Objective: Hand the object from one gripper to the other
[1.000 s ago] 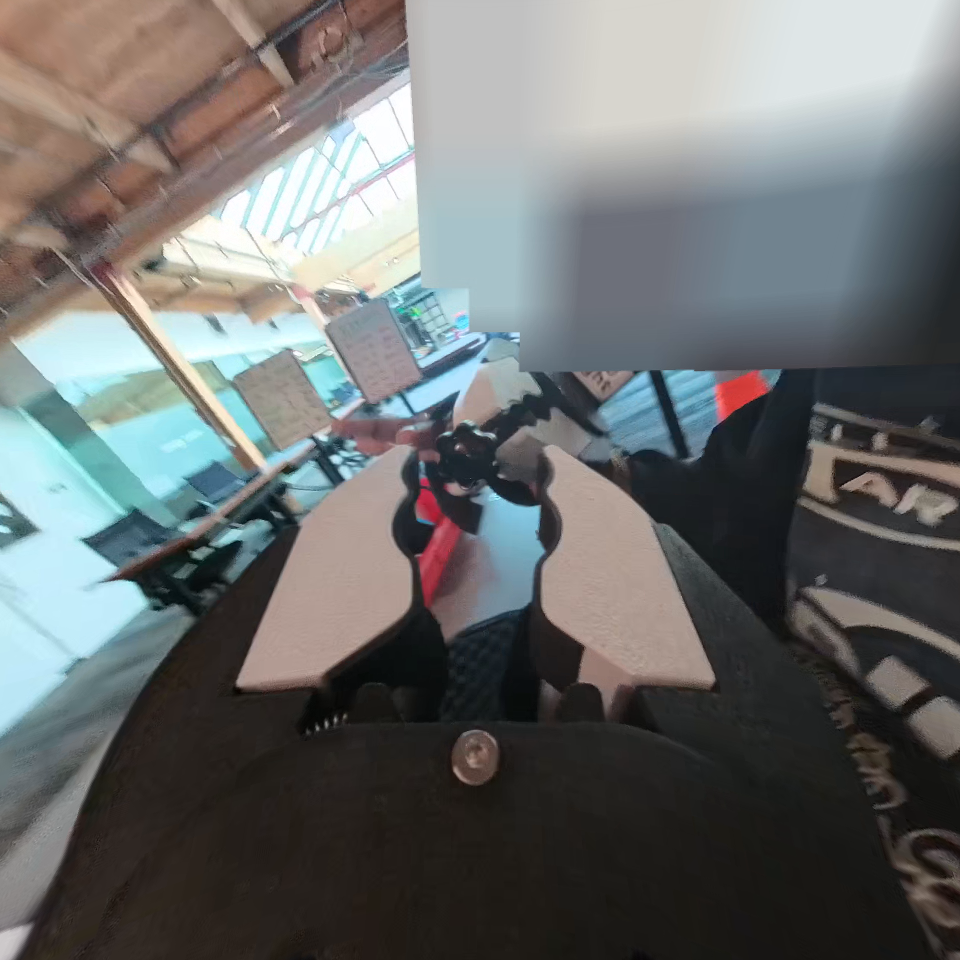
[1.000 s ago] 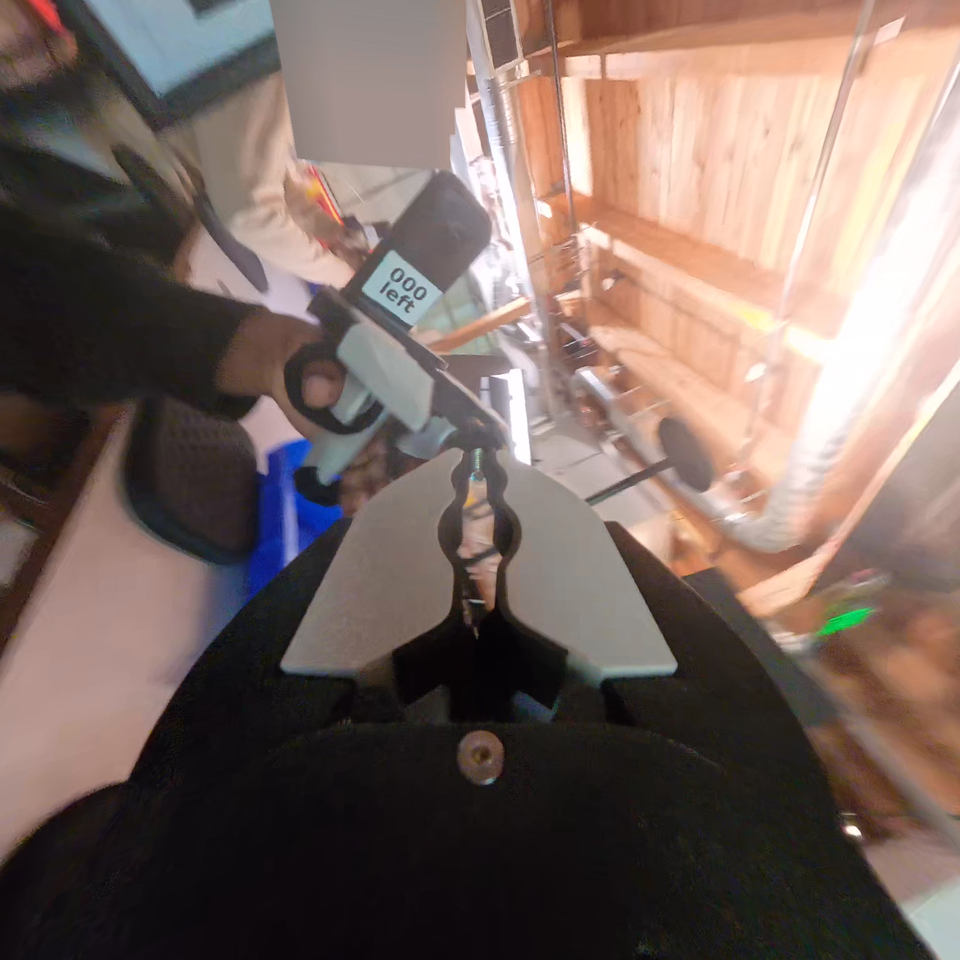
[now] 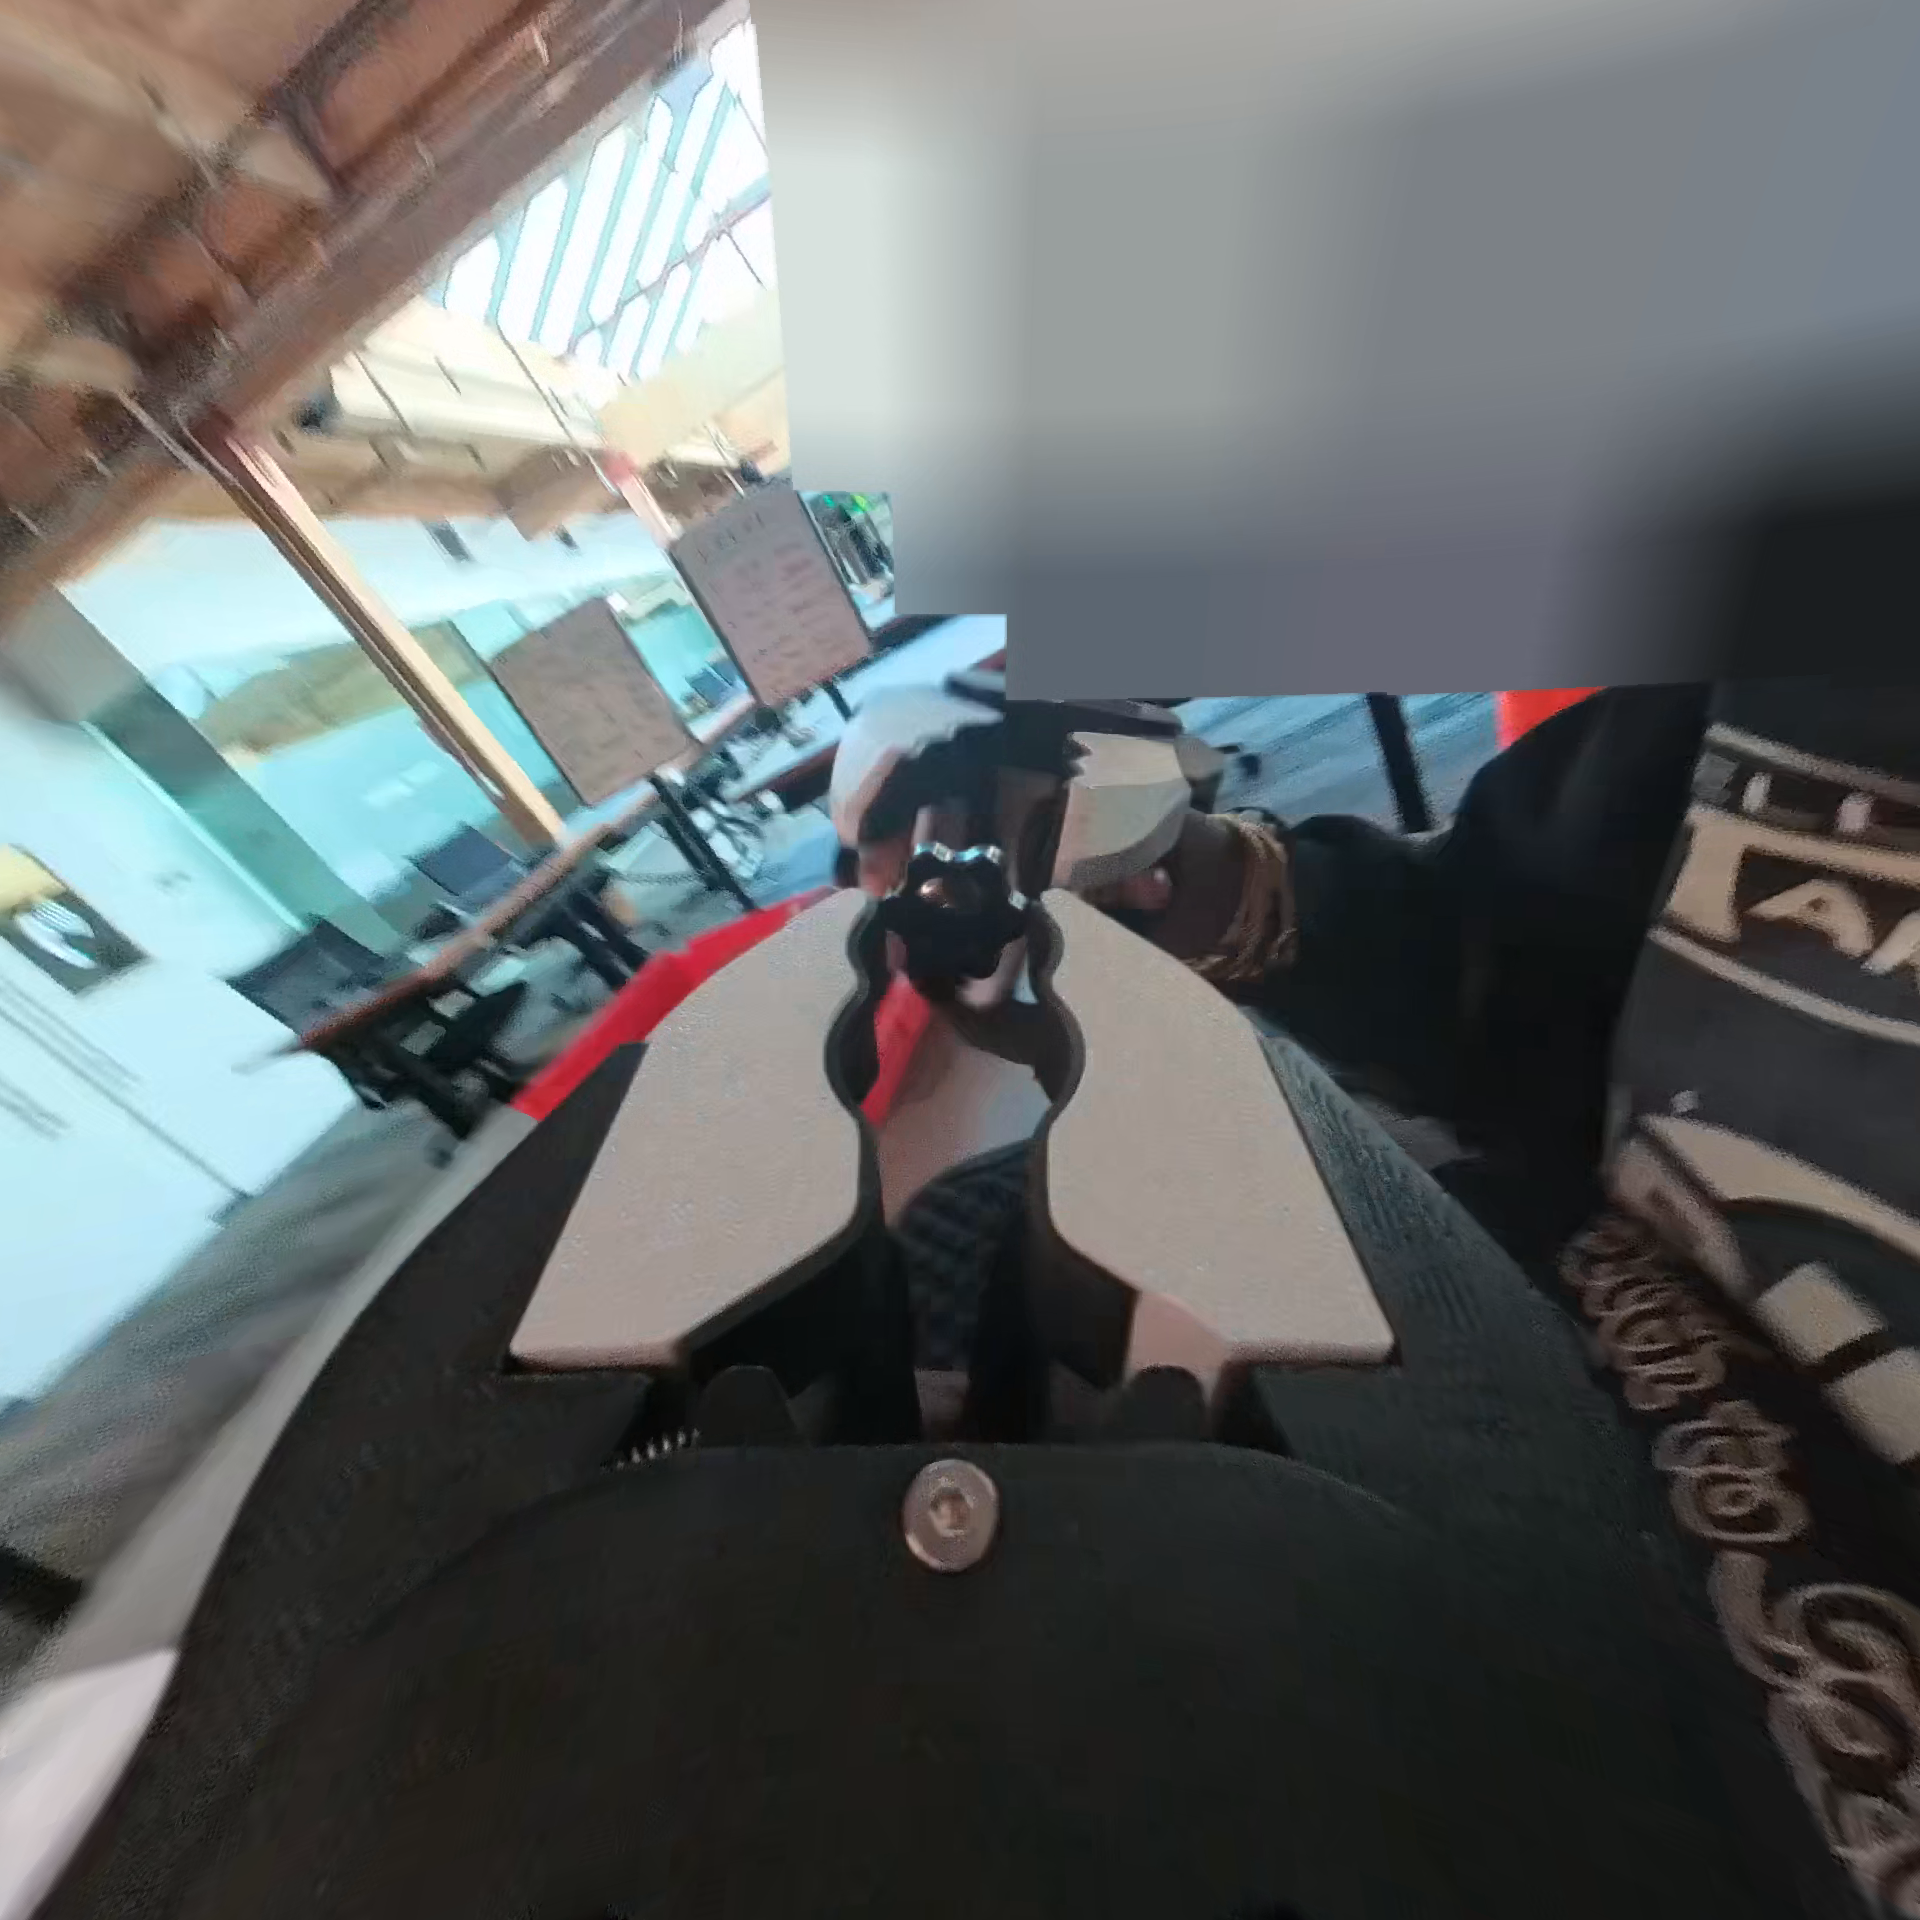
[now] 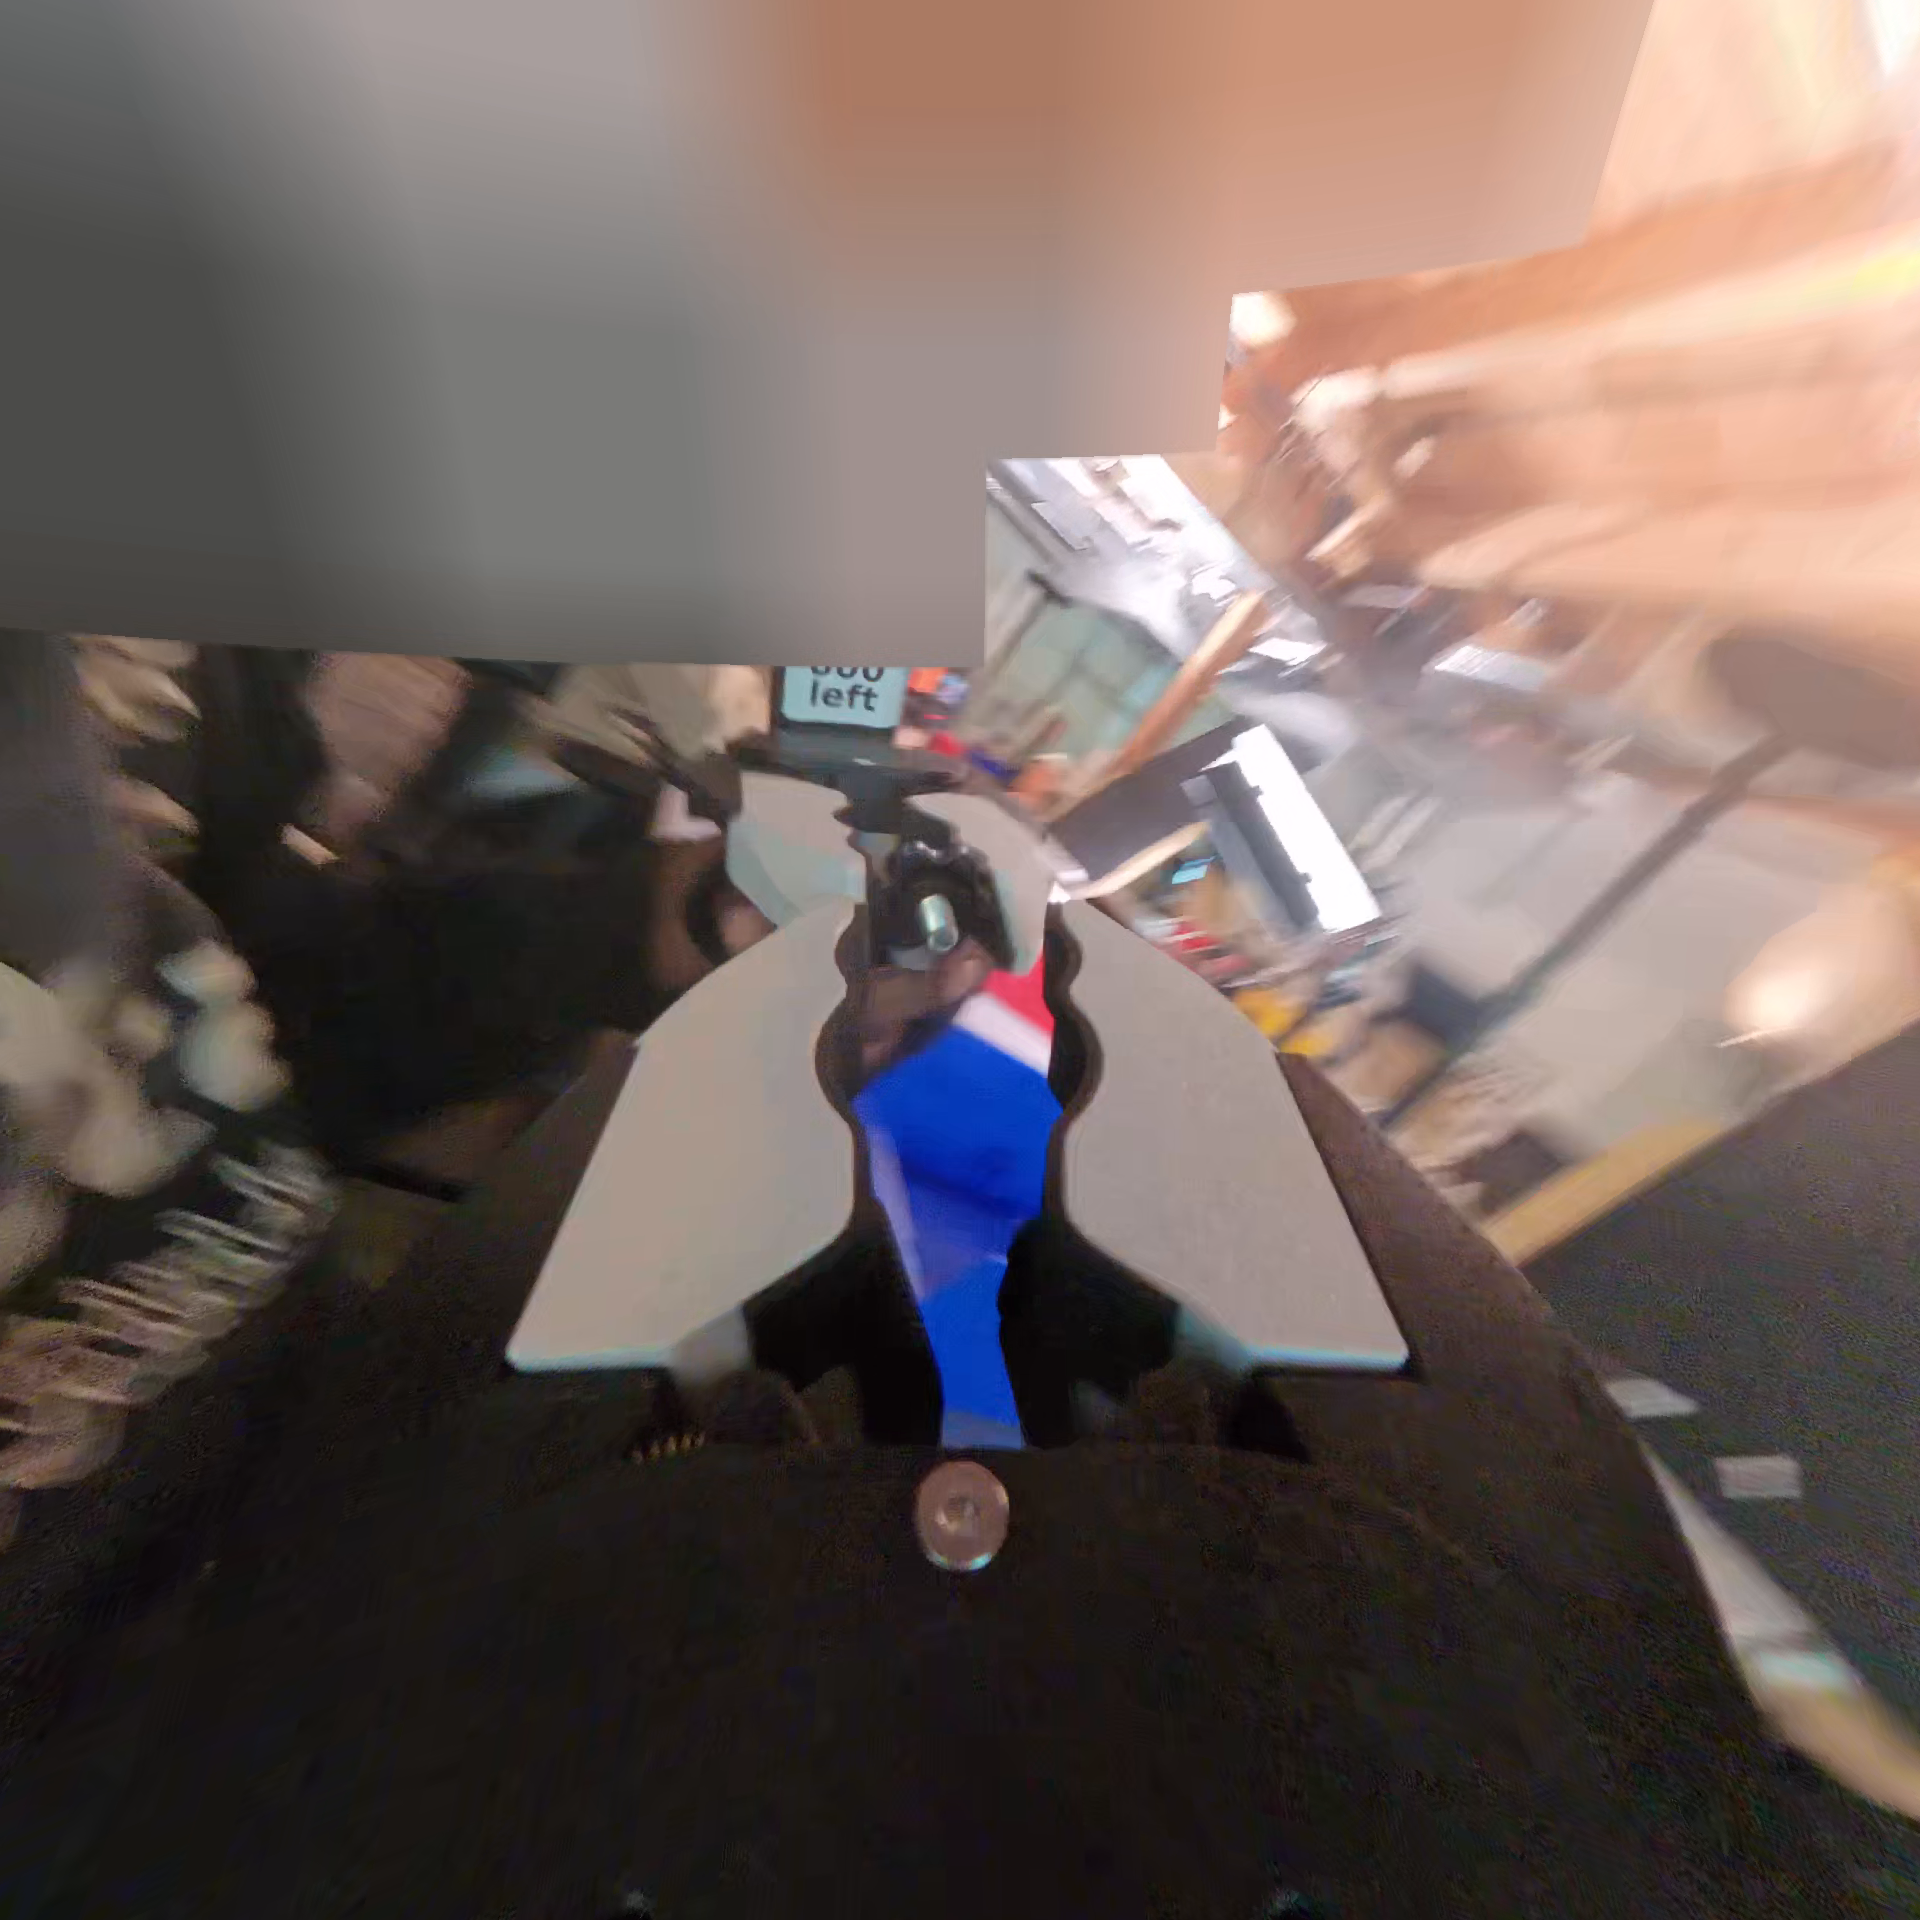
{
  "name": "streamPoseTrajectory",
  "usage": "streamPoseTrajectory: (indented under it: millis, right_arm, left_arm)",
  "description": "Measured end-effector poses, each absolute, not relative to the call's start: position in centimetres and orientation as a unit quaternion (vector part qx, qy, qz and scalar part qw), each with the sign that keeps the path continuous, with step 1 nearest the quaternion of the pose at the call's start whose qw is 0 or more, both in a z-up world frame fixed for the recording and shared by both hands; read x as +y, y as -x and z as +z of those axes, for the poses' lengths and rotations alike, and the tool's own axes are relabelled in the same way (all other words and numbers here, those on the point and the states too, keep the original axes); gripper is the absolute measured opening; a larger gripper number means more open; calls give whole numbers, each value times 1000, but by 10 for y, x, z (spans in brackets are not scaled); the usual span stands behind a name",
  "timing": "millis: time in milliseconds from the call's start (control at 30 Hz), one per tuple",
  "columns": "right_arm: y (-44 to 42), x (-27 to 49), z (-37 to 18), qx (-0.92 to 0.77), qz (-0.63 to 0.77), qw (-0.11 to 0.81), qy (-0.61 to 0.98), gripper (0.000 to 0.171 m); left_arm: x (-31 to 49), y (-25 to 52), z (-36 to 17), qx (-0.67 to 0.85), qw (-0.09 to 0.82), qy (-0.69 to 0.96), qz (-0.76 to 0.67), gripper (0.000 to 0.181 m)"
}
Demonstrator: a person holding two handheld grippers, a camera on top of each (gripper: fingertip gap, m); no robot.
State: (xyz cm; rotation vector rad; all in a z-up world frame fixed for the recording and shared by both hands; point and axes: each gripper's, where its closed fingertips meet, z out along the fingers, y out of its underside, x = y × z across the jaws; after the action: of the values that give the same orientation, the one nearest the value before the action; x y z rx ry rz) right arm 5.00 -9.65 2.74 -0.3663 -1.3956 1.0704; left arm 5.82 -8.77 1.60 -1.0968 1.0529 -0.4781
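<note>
The object is a black star knob [image 3: 951, 928] with a silver threaded bolt [image 4: 935, 921]. My left gripper [image 3: 951, 914] is shut on the knob at its fingertips. In the right wrist view the left gripper [image 4: 883, 862] faces me with the knob [image 4: 940, 868] between its pale fingers and the bolt pointing at the camera. My right gripper [image 4: 951, 925] is open, with the bolt's end between its spread fingertips, apparently touching neither. It also shows in the left wrist view [image 3: 1013, 790], just beyond the knob, held by a hand.
A person's dark sleeve [image 3: 1455, 914] and patterned dark top [image 3: 1787, 1143] fill the right. A red bin [image 3: 727, 971] lies below the left fingers, and a blue and red thing [image 4: 961, 1132] below the right ones. Tables and standing boards [image 3: 587, 707] are far left.
My right gripper has opened and let go of the bolt. My left gripper has closed onto the knob. Both views have swung and are blurred.
</note>
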Motion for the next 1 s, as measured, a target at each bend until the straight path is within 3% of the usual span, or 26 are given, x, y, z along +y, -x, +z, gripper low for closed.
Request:
streamPoseTrajectory:
  millis: [100,200,633,800,900,1000]
  right_arm:
    - [-54,-96,28,-605,298,736,57,28]
    - [-47,-91,12,-647,210,731,54,29]
    - [-45,-100,9,-644,169,746,18,5]
    - [-47,-102,13,-661,285,688,97,6]
    - [-48,-108,15,-661,418,601,166,6]
    - [-51,-115,17,-647,521,514,216,6]
  left_arm:
    - [-86,-56,18,436,675,518,-292,25]
    - [-90,-55,21,417,652,526,-352,25]
    - [-92,-62,1,441,596,569,-357,25]
    - [-98,-62,12,484,675,487,-270,34]
    - [-102,-60,17,517,723,431,-156,46]
    - [-103,-61,14,543,728,412,-78,47]
